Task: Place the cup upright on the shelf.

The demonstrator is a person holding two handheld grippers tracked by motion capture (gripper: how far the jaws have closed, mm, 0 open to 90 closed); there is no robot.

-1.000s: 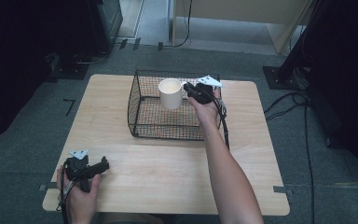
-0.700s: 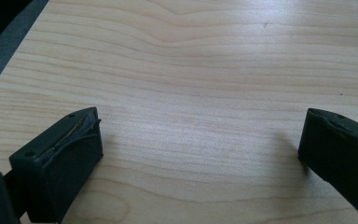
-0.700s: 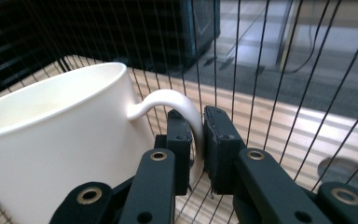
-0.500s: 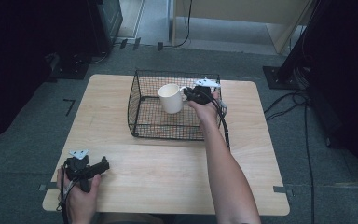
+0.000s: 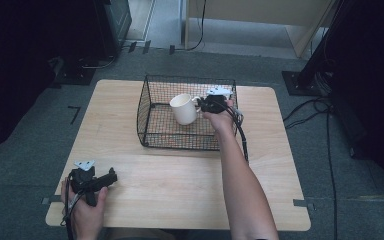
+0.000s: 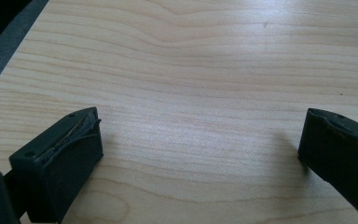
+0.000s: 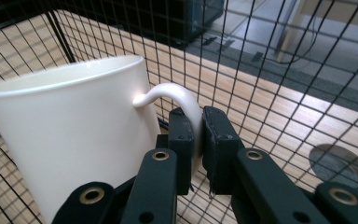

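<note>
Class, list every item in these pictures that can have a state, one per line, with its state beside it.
White mug: tilted, held by its handle inside the basket.
Wire basket: upright on the table, open-topped.
Right gripper: shut on the mug's handle.
Left gripper: open, jaws wide apart over bare wood, holding nothing.
Wooden table: bears the basket.
</note>
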